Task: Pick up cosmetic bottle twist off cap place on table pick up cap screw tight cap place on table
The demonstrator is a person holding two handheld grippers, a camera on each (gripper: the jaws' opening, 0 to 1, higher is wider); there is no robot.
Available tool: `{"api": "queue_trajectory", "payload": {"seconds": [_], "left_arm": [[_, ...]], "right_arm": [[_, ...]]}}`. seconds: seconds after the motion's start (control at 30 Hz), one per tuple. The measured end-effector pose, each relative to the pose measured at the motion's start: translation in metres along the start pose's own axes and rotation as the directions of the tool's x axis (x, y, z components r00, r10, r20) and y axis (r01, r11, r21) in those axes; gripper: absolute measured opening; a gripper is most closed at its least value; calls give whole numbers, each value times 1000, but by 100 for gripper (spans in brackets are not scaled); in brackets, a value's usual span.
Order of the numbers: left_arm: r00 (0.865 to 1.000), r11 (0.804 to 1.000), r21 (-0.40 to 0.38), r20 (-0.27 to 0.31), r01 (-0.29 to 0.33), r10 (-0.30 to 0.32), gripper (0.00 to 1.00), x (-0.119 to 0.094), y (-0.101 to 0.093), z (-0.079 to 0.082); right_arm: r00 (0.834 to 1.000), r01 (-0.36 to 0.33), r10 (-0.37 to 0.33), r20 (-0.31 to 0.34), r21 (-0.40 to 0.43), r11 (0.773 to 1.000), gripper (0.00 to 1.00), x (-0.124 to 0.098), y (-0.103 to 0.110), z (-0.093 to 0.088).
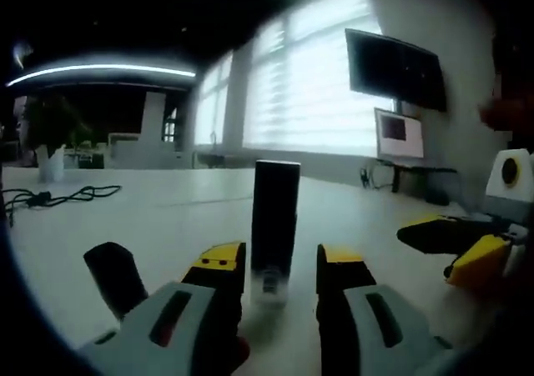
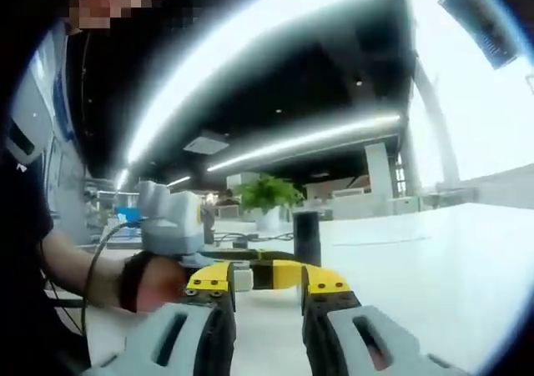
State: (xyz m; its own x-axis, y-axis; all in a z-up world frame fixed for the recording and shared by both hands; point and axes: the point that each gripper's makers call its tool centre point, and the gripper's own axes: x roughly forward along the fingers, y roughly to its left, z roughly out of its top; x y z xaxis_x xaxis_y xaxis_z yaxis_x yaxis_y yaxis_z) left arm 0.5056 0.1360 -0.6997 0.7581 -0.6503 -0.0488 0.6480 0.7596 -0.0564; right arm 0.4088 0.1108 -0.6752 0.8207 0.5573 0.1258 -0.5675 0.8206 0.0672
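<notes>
Left gripper view: the cosmetic bottle (image 1: 274,230), a tall dark body with a pale lower section, stands upright on the white counter (image 1: 167,218), between the yellow-tipped fingers (image 1: 219,263) of the left gripper (image 1: 279,269). The fingers are spread wide, one on each side of the bottle's base, with a gap visible on both sides; they hold nothing. A dark cap-like piece (image 1: 117,276) stands tilted on the counter to the left, near the gripper's housing; whether it belongs to the bottle cannot be told. The right gripper (image 1: 455,243) enters from the right, low over the counter and well apart from the bottle. A black cable (image 1: 50,197) lies farther back, and a wall monitor (image 1: 396,67) hangs beyond. Right gripper view: the right gripper (image 2: 267,280) has its fingers (image 2: 209,280) parted and empty; ahead, the bottle (image 2: 307,236) stands near the left gripper (image 2: 250,274), gripped by a hand (image 2: 154,284). A potted plant (image 2: 267,197) sits behind. Likely risk: the bottle is tall and narrow, so an uneven closure, one finger touching first, could tip it or push it along the counter; a low grasp may also let it lean during twisting.
</notes>
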Motion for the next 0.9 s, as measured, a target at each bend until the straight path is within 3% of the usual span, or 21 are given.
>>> {"api": "queue_trajectory", "payload": {"seconds": [0.37,0.63,0.9], "left_arm": [[999,999,8,37,-36,36,23,17,5,7],[1000,999,19,10,-26,26,23,25,4,-3],[999,999,23,20,-41,41,22,31,5,1]], "right_arm": [[1000,-3,3,9,12,1000,24,-1,-1,1],[1000,-1,1,10,10,1000,24,-1,-2,2],[1000,-1,1,8,8,1000,24,0,-2,1]]}}
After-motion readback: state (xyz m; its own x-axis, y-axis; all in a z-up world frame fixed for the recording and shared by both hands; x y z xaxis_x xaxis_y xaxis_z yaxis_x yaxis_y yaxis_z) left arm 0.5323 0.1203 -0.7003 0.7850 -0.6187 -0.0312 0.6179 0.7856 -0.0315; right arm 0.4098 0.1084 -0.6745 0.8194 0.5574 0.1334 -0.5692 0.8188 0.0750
